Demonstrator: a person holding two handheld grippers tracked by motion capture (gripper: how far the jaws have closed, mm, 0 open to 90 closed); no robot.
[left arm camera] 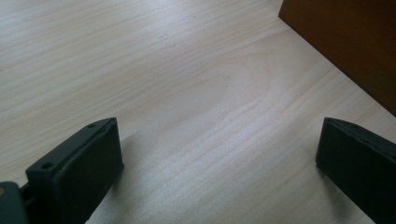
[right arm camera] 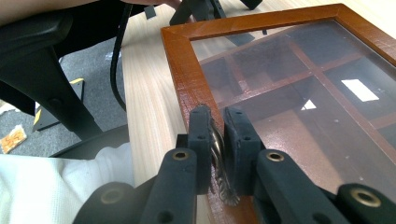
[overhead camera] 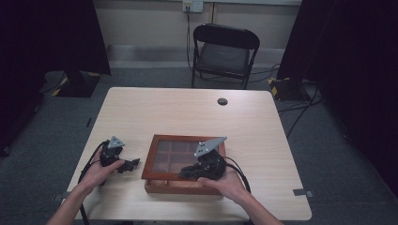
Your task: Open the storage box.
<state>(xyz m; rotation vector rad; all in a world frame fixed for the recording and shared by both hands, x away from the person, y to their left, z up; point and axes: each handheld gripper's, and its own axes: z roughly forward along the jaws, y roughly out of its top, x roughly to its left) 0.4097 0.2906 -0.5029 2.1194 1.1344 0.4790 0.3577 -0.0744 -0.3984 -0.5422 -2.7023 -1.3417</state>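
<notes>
Rigid wooden box [overhead camera: 184, 185] with fragile glass lid [right arm camera: 299, 93], near the counter's front edge. Right gripper [right arm camera: 218, 135] fingers pinched on metal clasp [right arm camera: 217, 158]; left gripper [left arm camera: 219, 154] fingers wide, empty.

Dim room, soft overhead light, slight blur.

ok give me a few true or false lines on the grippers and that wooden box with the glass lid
1. The right gripper is shut on a small silvery metal clasp at the frame of the brown wooden box with a glass lid. True.
2. The left gripper holds the box. False: its jaws stand wide apart over bare light wooden table.
3. The lid is raised upright. False: it lies flat.
4. A black folding chair stands beyond the table. True.
</notes>
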